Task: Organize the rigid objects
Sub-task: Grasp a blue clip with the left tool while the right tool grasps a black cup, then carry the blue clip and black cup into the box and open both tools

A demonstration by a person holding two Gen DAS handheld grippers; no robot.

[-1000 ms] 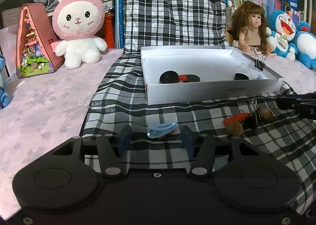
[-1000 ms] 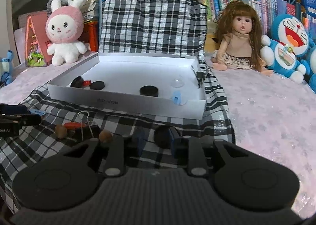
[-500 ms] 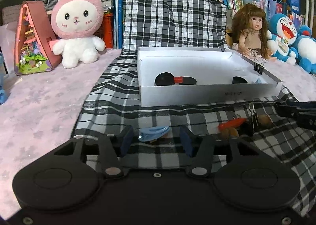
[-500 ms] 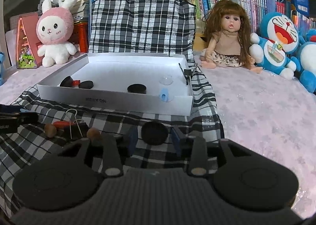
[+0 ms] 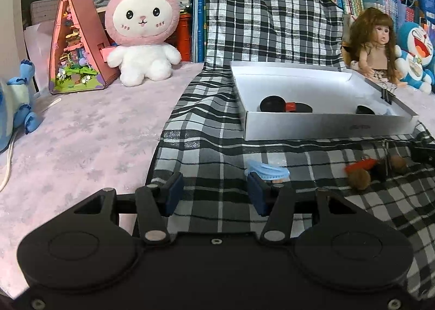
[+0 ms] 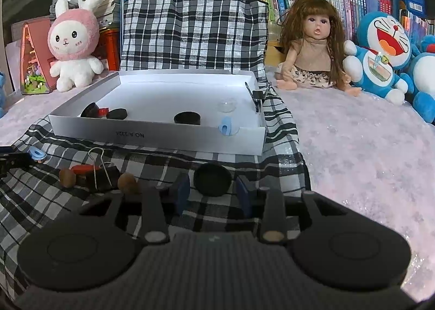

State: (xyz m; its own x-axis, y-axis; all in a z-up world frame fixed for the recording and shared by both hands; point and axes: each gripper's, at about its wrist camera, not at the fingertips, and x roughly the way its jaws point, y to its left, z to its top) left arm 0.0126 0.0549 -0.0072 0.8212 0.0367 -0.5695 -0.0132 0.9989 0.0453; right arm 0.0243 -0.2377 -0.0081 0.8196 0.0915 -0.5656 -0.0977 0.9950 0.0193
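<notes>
Both grippers hover low over the plaid cloth (image 5: 206,147), in front of the white box (image 6: 163,137). Left gripper (image 5: 214,196): its jaws stand partly apart with only cloth between them. The blue clip (image 5: 267,171) lies just beyond its right finger (image 5: 257,197), off to that side and not between the pads; whether the finger tip touches it cannot be told.

Right gripper (image 6: 212,197): its jaws have just been opening and now stand apart, with the black cap (image 6: 212,179) lying on the cloth at their tips, between them. A small gap shows on each side of the cap, so the pads do not press it; it is released.

To the left of the cap, in the right wrist view, a loose cluster lies on the cloth: two brown nuts (image 6: 67,177), a red piece (image 6: 83,168) and a binder clip (image 6: 102,175) with wire handles.

Inside the box are black caps (image 6: 187,117), a small red piece (image 6: 102,112), a clear disc (image 6: 227,105) and a blue clip (image 6: 225,125) against the near wall. A binder clip (image 6: 257,95) grips the box's right wall.
</notes>
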